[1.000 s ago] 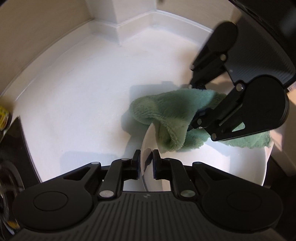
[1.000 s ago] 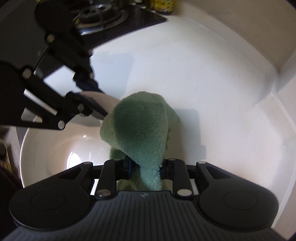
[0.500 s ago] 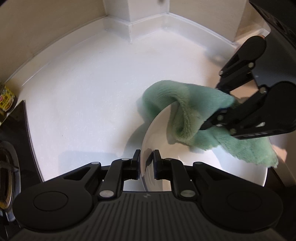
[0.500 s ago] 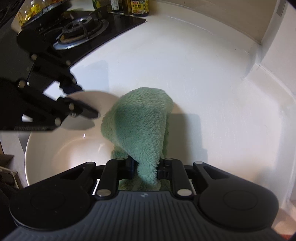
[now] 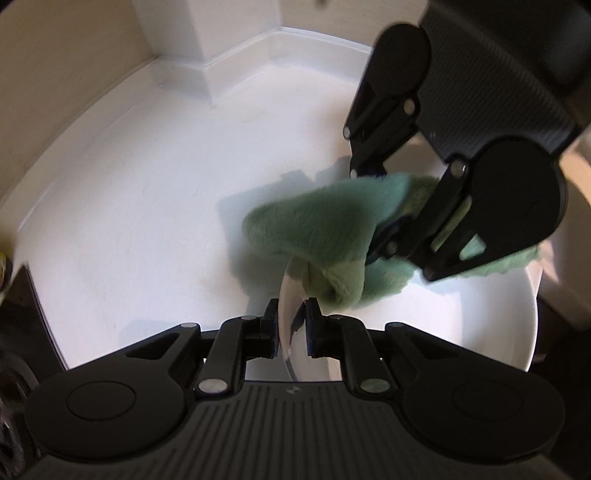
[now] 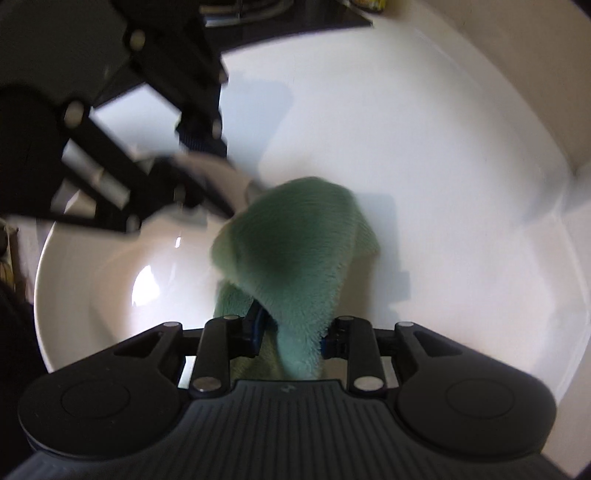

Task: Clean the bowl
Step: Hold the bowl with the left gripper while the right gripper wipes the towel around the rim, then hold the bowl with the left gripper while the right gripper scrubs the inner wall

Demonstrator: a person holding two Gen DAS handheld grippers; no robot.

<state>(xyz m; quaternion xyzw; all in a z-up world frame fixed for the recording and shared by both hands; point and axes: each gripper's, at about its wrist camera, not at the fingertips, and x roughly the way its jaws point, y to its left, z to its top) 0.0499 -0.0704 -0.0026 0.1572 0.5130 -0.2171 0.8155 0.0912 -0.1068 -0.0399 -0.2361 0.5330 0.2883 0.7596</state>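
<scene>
A white bowl [image 5: 480, 325] is held by its rim in my left gripper [image 5: 291, 321], which is shut on it. It also shows in the right wrist view [image 6: 110, 280], tilted toward the camera. My right gripper [image 6: 291, 332] is shut on a green fluffy cloth [image 6: 295, 251]. The cloth [image 5: 325, 229] drapes over the bowl's rim, close to the left fingertips. In the left wrist view the right gripper [image 5: 380, 240] comes in from the upper right, over the bowl. The frames are blurred by motion.
The bowl is over a white countertop [image 5: 129, 206] with a raised back edge and a wall corner [image 5: 207, 66]. A black stove [image 6: 258, 22] lies behind the left gripper, with a jar [image 6: 369, 3] at its far edge.
The right gripper has swept the cloth along the rim toward the left fingertips. The bowl stays gripped by the left gripper; both views have shifted a little.
</scene>
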